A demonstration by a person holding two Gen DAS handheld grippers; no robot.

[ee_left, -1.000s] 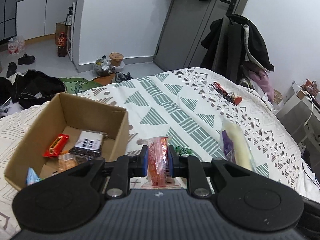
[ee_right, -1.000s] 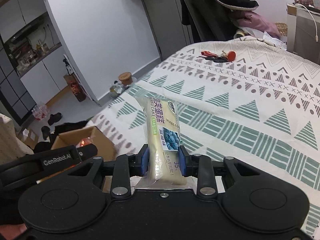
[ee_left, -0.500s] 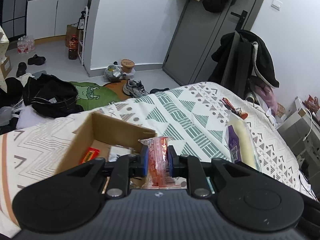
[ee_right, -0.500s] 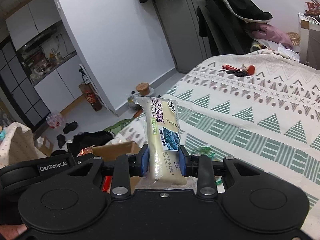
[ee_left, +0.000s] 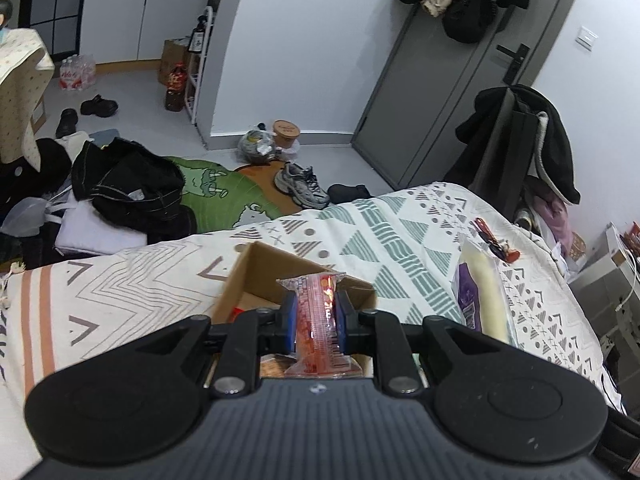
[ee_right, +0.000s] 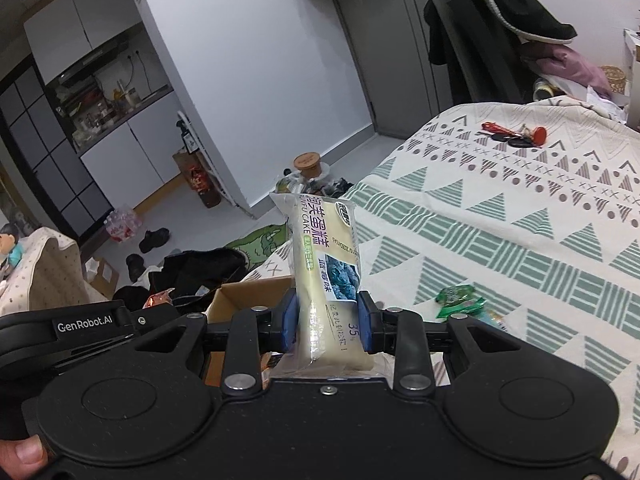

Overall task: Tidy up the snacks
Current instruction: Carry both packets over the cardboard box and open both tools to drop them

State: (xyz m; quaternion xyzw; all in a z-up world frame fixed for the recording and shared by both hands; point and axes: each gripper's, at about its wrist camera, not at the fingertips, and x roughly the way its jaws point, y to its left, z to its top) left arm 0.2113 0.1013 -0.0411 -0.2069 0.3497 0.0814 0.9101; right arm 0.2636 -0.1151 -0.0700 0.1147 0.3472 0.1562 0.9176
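1. The right gripper [ee_right: 327, 322] has its blue-padded fingers [ee_right: 289, 322] pressed against a long cake packet [ee_right: 324, 268]. The wrapper reads "CAKE" and "35", among Chinese characters, with a blueberry picture.
2. "GenRobot.AI" is printed on the left gripper [ee_right: 92, 326], seen from the right wrist view.
3. The left gripper [ee_left: 315, 316] has its fingers [ee_left: 289, 316] closed on a red crinkled plastic snack packet [ee_left: 316, 312], held above the open cardboard box [ee_left: 256, 276] near the bed's foot edge.
4. Only the right view shows a green packet [ee_right: 460, 300] lying on the patterned bed cover [ee_right: 520, 220], and red-tagged keys [ee_right: 516, 138] further up.
5. Only the left view shows the cake packet's purple-and-cream side [ee_left: 480, 292].
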